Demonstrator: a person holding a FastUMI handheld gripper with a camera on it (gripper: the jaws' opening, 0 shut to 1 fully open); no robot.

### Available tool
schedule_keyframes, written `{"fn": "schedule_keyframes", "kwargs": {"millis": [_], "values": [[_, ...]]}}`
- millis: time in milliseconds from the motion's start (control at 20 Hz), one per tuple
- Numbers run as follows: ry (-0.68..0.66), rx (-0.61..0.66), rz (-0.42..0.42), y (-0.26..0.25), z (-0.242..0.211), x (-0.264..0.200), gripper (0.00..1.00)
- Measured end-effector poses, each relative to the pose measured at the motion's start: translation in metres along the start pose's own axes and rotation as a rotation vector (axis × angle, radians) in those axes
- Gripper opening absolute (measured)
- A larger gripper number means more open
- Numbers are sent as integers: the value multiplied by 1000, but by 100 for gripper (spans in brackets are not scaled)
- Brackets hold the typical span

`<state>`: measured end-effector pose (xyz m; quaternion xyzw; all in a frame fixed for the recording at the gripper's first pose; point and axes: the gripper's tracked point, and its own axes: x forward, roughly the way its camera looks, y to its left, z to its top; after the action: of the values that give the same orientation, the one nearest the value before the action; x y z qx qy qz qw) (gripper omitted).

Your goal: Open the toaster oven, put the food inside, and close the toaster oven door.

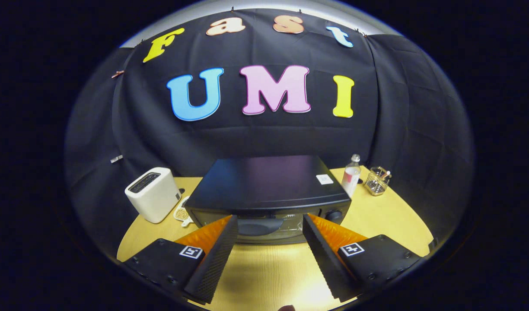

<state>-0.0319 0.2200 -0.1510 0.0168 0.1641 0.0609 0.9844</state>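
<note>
1. Black cloth walls close in a pale wooden table (pixel 264 276).
2. At the left stands a white toaster (pixel 153 193), with a small patterned item (pixel 182 214) just beside it.
3. Centre: the black toaster oven (pixel 269 190), glossy on top, door shut, just ahead of the fingers.
4. Gripper (pixel 269 224) spread wide, holding nothing.
5. Right: a clear bottle (pixel 351 175) and a wire holder (pixel 377 181).
</note>
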Motion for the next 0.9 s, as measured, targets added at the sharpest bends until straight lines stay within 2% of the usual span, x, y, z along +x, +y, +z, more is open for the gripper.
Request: {"fn": "schedule_keyframes", "kwargs": {"millis": [550, 900], "values": [[-276, -80, -18, -94, 124, -68, 98], [-385, -107, -24, -156, 174, -100, 97]]}}
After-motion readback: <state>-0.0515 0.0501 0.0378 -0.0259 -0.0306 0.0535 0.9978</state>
